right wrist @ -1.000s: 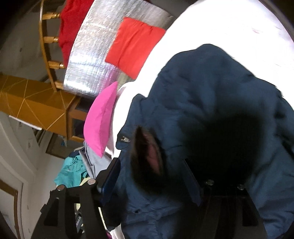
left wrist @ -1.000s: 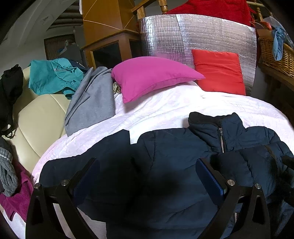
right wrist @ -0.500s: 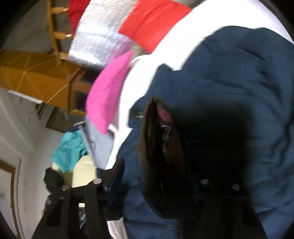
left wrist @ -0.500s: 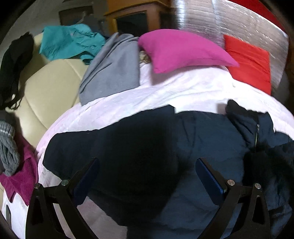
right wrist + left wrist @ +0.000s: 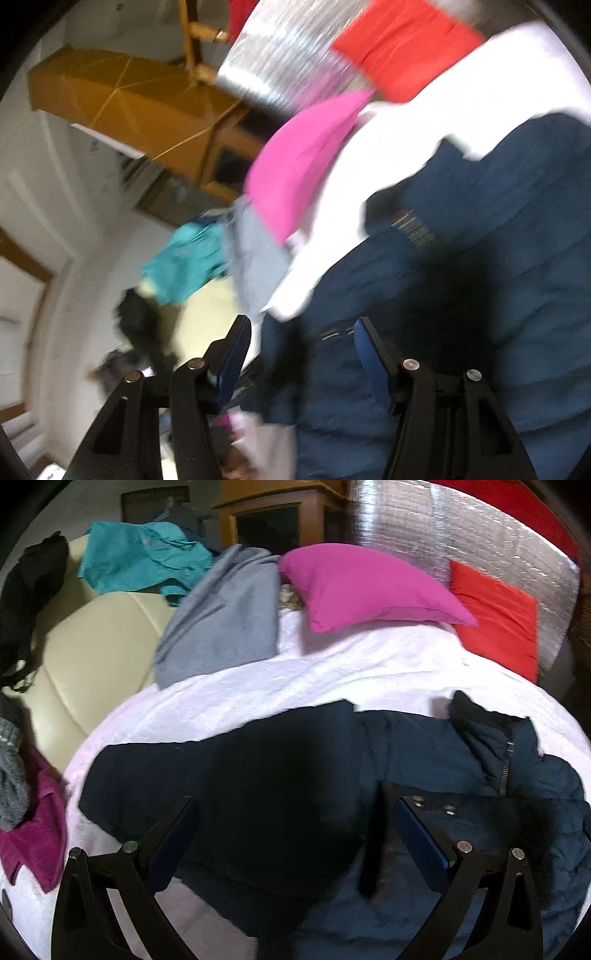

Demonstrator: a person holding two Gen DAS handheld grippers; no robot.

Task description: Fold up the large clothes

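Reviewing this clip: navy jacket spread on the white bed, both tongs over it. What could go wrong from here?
1. The right tongs have jacket fabric between their pads; whether they hold it is unclear, and the puffy fabric may slip out.
2. The left tongs stand open above the dark sleeve, so that side is unheld and the fold may skew.
3. The open zipper could snag.
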